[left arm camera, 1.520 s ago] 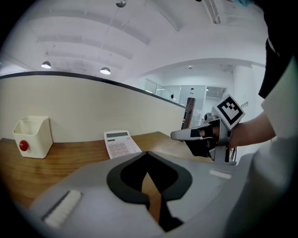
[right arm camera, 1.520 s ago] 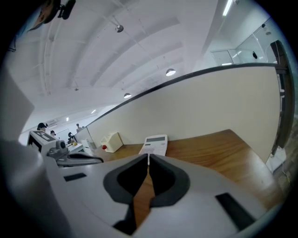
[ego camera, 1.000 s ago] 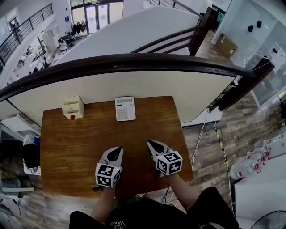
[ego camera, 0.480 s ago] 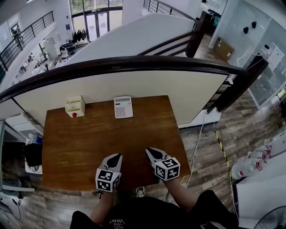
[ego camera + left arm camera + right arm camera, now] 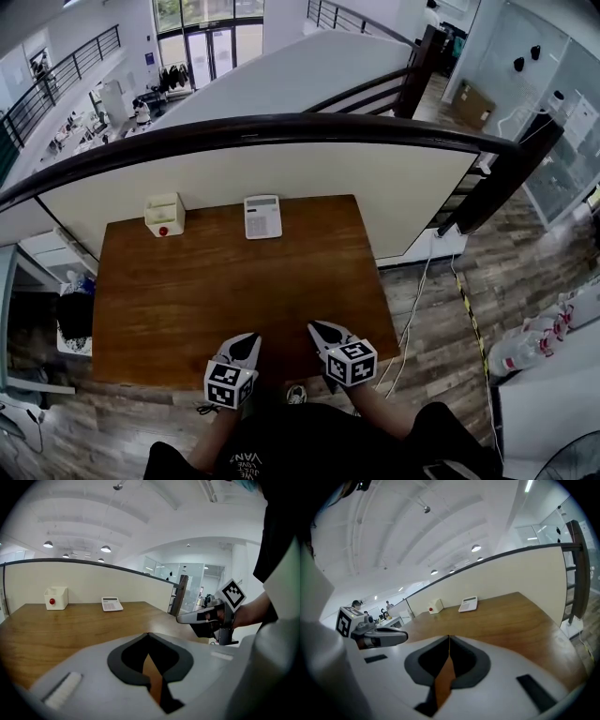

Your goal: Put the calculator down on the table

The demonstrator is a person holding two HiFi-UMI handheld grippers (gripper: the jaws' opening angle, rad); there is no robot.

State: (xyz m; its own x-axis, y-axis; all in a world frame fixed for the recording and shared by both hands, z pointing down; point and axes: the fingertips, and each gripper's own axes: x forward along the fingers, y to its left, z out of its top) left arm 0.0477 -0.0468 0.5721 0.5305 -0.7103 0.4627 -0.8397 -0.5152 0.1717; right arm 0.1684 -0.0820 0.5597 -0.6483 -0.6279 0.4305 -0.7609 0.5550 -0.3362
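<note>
The white calculator (image 5: 262,217) lies flat at the far edge of the brown wooden table (image 5: 187,281), against the cream wall. It also shows small and far off in the left gripper view as the calculator (image 5: 112,604) and in the right gripper view as the calculator (image 5: 468,603). My left gripper (image 5: 249,339) and right gripper (image 5: 316,327) hover side by side over the table's near edge, a long way from the calculator. Both are shut with nothing between the jaws. Each sees the other: right gripper (image 5: 185,618), left gripper (image 5: 403,636).
A small white box with a red button (image 5: 165,214) stands at the far left of the table, left of the calculator. A dark curved handrail (image 5: 281,131) runs above the wall behind. Wood floor and a cable (image 5: 417,300) lie to the right.
Both grippers have drawn back toward the table's near edge, still shut and empty. The head view has shifted slightly. The calculator has not moved.
</note>
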